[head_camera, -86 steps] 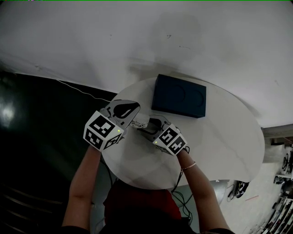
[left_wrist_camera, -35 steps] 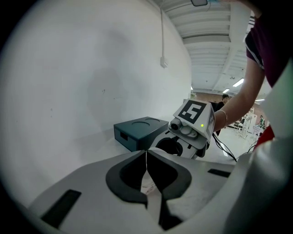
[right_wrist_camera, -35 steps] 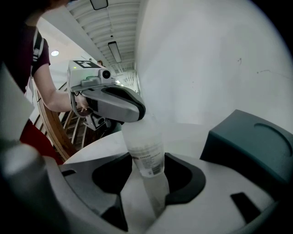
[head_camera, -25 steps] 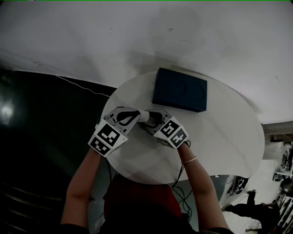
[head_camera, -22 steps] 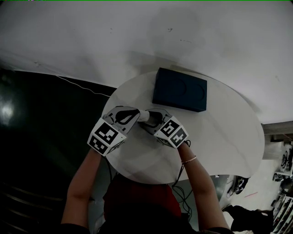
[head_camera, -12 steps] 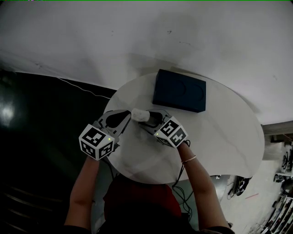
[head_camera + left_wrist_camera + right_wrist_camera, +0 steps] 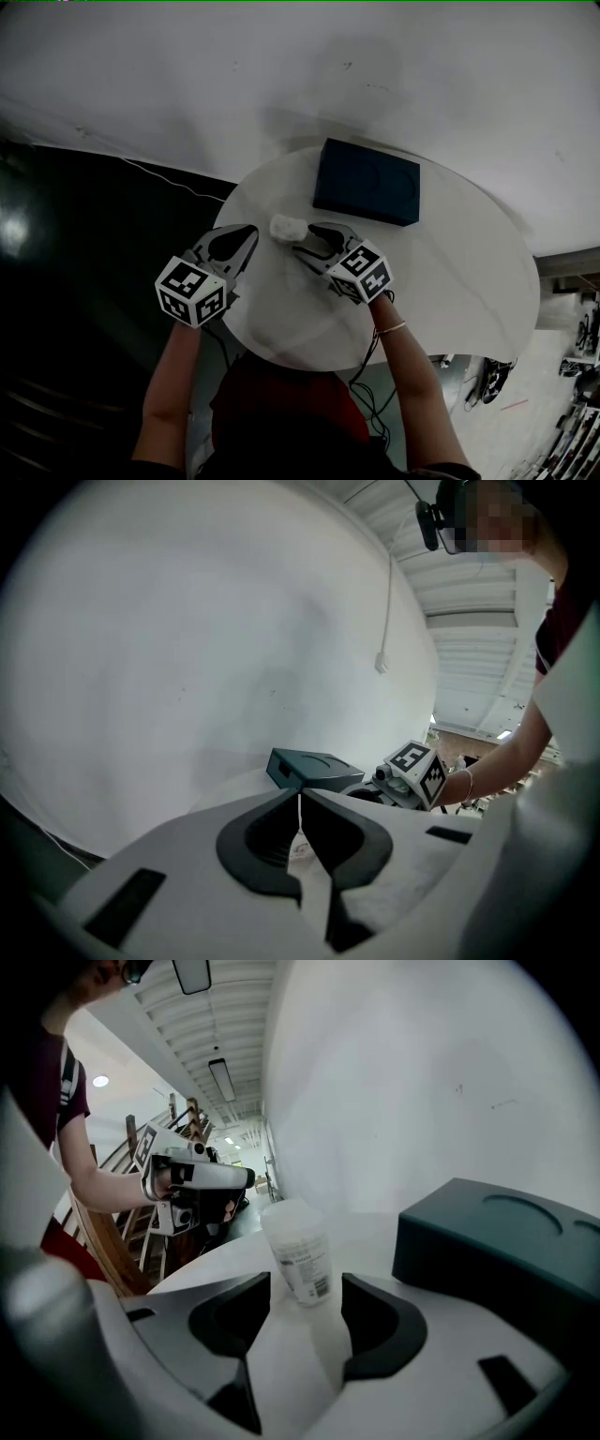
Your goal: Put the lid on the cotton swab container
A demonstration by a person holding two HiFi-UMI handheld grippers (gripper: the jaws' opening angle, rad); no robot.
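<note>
Head view, left tool (image 7: 246,234): off to the left of the cotton swab container (image 7: 287,227), clear gap, not touching.
Head view, right tool (image 7: 307,240): tips just beside the container, which stands upright on the bench (image 7: 450,281); dark box (image 7: 367,183) beyond both tools.
Left gripper view, left tool: jaws clenched together, nothing between them.
Right gripper view, right tool: released, jaws spread; container just ahead of the tips, in line with the gap, no pad contact visible.
Lid (image 7: 284,1213): pale cap seems seated on the container top.
Progress: lid looks on, so likely done; at most a press-down check is left.
</note>
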